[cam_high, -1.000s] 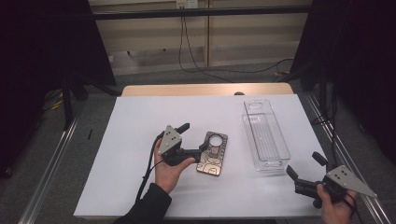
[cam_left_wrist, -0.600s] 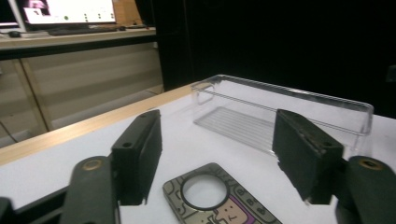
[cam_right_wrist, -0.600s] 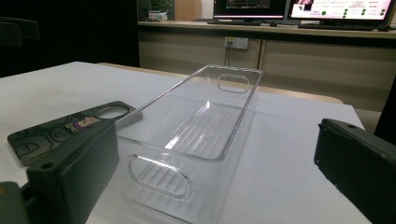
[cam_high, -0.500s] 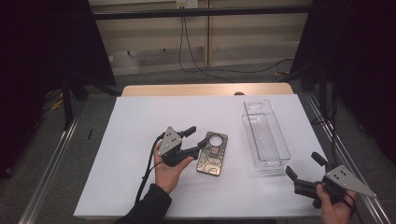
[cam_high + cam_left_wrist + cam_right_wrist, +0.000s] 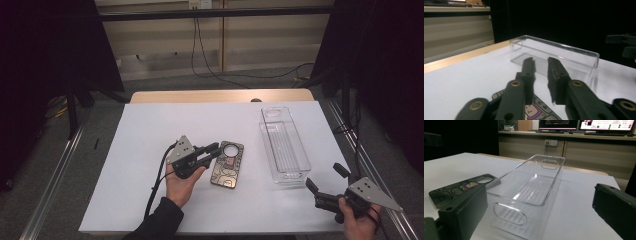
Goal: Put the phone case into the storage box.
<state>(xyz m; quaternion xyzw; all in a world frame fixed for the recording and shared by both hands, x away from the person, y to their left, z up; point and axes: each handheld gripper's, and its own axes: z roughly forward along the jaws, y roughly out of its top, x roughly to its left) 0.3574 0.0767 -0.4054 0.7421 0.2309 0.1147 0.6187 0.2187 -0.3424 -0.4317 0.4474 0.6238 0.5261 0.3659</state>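
Currently: left tool point(image 5: 214, 151) jaws narrowly parted, empty, poised over phone case point(image 5: 228, 164) lying mid-surface point(image 5: 150, 130), seemingly for pickup. Right tool point(image 5: 326, 182) wide open, empty, near front right corner beside clear bin point(image 5: 283, 143).

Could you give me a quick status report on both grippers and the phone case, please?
Left gripper slightly open over phone case. Right gripper open wide, near clear bin. Case flat on table, nothing blocking.
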